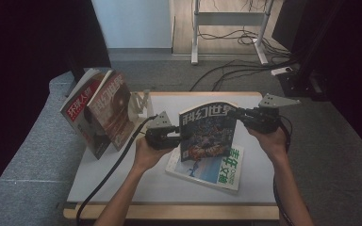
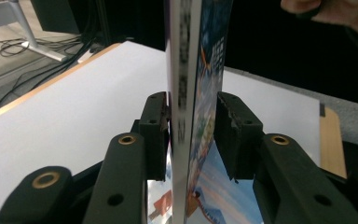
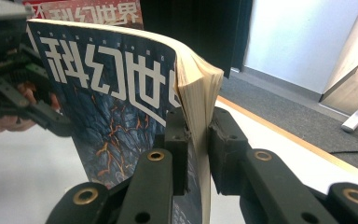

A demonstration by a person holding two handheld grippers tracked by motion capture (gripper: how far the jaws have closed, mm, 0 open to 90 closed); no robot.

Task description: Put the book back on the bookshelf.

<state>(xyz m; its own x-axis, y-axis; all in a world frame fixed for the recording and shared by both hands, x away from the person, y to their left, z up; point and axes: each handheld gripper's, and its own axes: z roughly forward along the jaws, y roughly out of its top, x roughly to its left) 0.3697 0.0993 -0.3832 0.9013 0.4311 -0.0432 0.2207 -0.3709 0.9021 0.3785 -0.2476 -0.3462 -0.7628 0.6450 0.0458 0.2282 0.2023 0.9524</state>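
held upright above the white table top [image 1: 122,181], just over a flat-lying blue magazine [image 1: 212,172]: thick glossy blue-covered magazine with pale title characters [image 1: 208,131], pinched at the spine edge by the left gripper [image 1: 183,136] and at the open page edge by the right gripper [image 1: 232,113], both clamped on it. looks floppy and slick, fairly light, pages fanning and curling at the top in the right gripper view. best taken deep along the stiffer spine.

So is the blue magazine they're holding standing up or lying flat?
Standing up: the blue magazine is upright between left gripper and right gripper.

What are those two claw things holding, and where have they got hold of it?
Both hold one upright magazine: left gripper on its spine edge, right gripper on its upper page edge.
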